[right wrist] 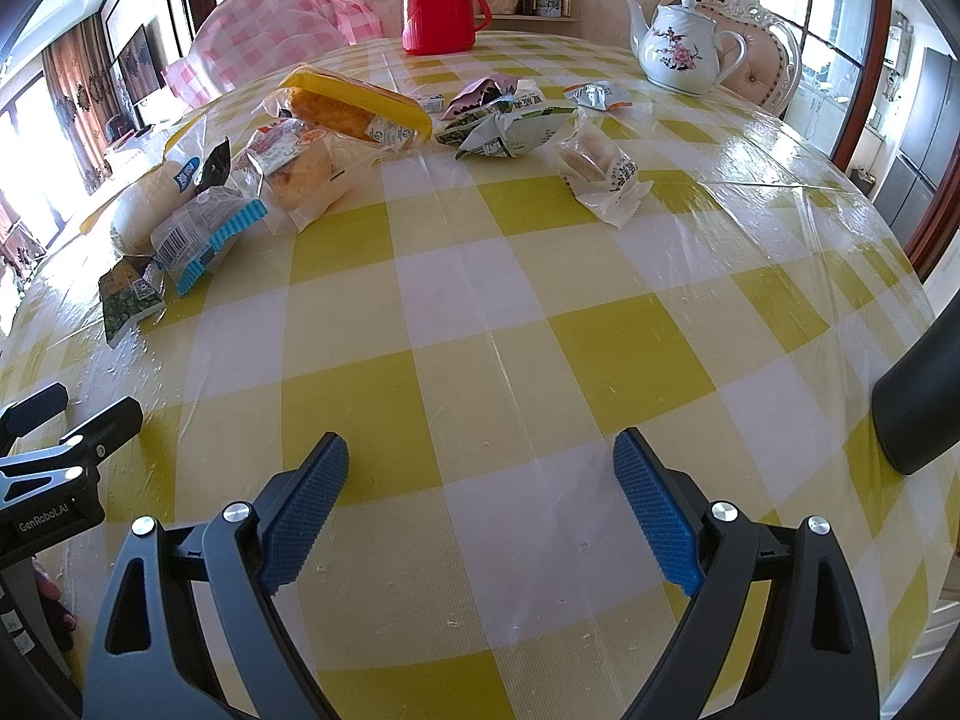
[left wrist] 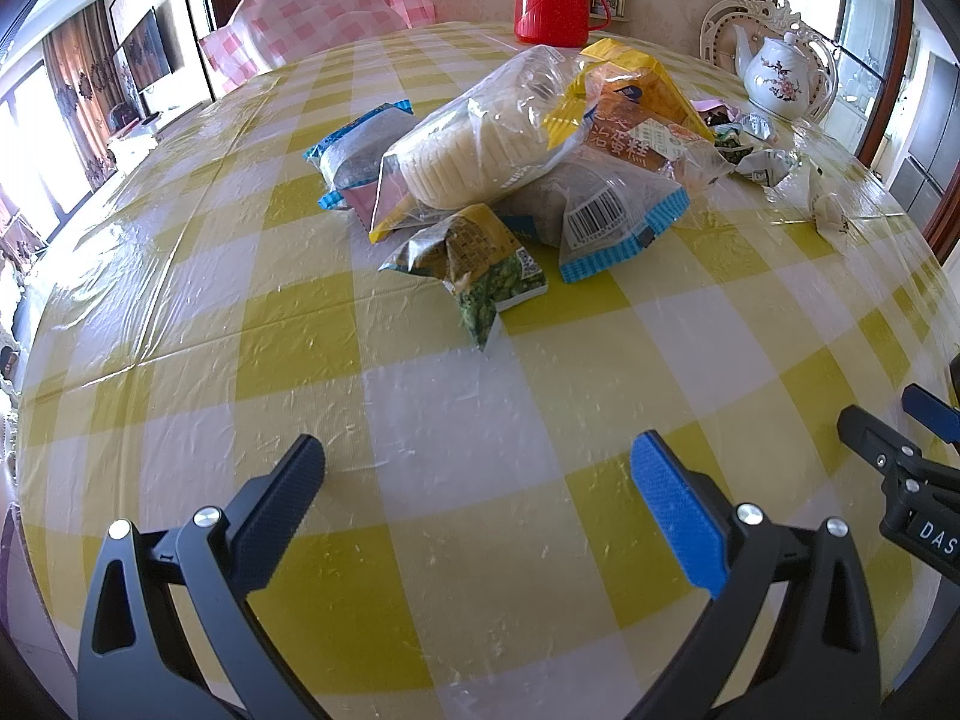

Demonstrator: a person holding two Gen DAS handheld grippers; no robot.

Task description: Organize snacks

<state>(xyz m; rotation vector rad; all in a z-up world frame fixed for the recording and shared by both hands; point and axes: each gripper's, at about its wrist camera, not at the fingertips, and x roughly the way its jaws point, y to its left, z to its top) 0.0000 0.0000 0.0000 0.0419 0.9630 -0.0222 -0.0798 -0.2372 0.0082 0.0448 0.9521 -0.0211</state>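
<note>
Where the snack bags [left wrist: 510, 162] lie piled mid-table, lower ones are half hidden and their print is too small to read. Both the left gripper [left wrist: 477, 492] and right gripper [right wrist: 480, 486] hover with fingers apart, holding nothing. A shiny yellow-checked tablecloth [right wrist: 624, 354] carries a red flask [right wrist: 438, 0] and a white teapot [right wrist: 681, 48].

Home dining room: checked tablecloth [right wrist: 480, 324], floral teapot [right wrist: 678, 51], red thermos [right wrist: 435, 3], curtains [left wrist: 78, 84].
</note>
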